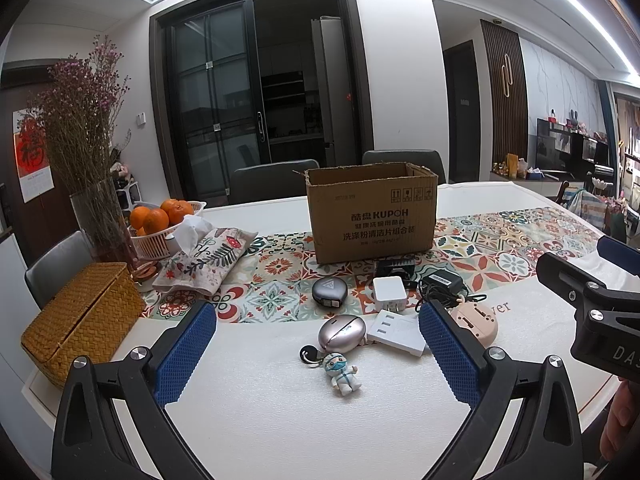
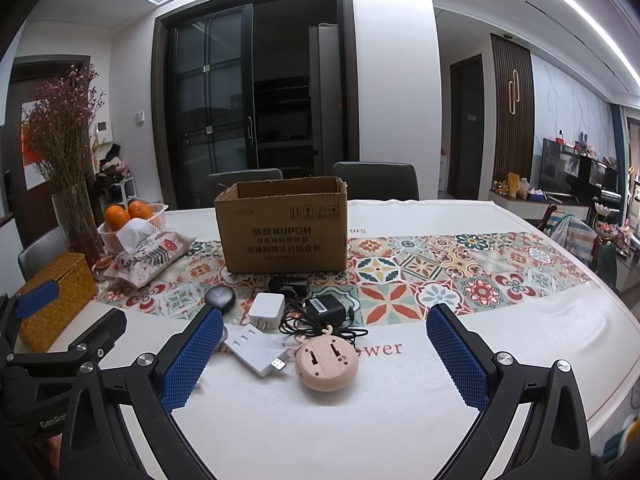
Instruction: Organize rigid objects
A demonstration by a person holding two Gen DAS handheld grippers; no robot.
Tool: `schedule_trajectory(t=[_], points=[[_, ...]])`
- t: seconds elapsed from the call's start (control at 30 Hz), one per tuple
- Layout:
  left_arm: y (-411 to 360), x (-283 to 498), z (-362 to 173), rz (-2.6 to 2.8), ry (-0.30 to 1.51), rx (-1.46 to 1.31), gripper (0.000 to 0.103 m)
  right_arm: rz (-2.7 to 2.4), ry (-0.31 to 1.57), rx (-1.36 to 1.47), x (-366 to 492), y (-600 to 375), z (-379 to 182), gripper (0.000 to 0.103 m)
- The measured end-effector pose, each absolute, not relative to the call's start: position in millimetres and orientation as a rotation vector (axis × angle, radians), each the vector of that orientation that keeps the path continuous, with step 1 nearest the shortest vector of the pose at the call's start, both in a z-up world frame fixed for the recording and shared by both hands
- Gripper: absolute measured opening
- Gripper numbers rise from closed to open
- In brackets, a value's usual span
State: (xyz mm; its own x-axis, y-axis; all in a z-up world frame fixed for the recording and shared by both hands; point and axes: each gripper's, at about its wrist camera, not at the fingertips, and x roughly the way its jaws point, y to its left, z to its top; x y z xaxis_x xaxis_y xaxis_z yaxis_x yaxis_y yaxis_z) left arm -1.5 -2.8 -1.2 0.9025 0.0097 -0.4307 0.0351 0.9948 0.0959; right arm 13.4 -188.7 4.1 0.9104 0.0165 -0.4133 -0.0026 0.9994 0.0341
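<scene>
- A home is shown, in its dining area, open to a living room.
- A tabletop (image 1: 280, 400) is covered by a white cloth and a tiled-pattern runner (image 1: 500, 248), with chairs (image 1: 272, 178) set behind it.
- Household items are kept on it: a basket of oranges (image 1: 160, 220), a vase of dried flowers (image 1: 88, 168), a fabric tissue cover (image 1: 208, 260) and a wicker box (image 1: 80, 320).
- A dark kitchen with a fridge (image 1: 326, 88) is seen through glass sliding doors (image 1: 216, 100).
- A red calendar (image 1: 32, 156) is hung on the left wall.
- At the right, a TV (image 2: 560, 164) and shelves of ornaments (image 2: 592, 152) are seen against a marble-look wall.
</scene>
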Motion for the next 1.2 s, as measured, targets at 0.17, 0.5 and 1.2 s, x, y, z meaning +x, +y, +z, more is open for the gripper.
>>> schedule_trajectory(t=[0.17, 0.5, 1.2], points=[[-3, 0, -3, -0.015, 0.454, 0.102, 0.103, 0.011, 0.431, 0.034, 14, -188, 2, 0.103], [-6, 15, -17, -0.021, 0.54, 0.113, 0.103, 0.02, 0.497, 0.053, 28, -190, -11, 0.103], [-18, 84, -72, -0.061, 0.847, 0.049, 0.102, 0.047, 0.739, 0.108, 97, -204, -65, 0.103]])
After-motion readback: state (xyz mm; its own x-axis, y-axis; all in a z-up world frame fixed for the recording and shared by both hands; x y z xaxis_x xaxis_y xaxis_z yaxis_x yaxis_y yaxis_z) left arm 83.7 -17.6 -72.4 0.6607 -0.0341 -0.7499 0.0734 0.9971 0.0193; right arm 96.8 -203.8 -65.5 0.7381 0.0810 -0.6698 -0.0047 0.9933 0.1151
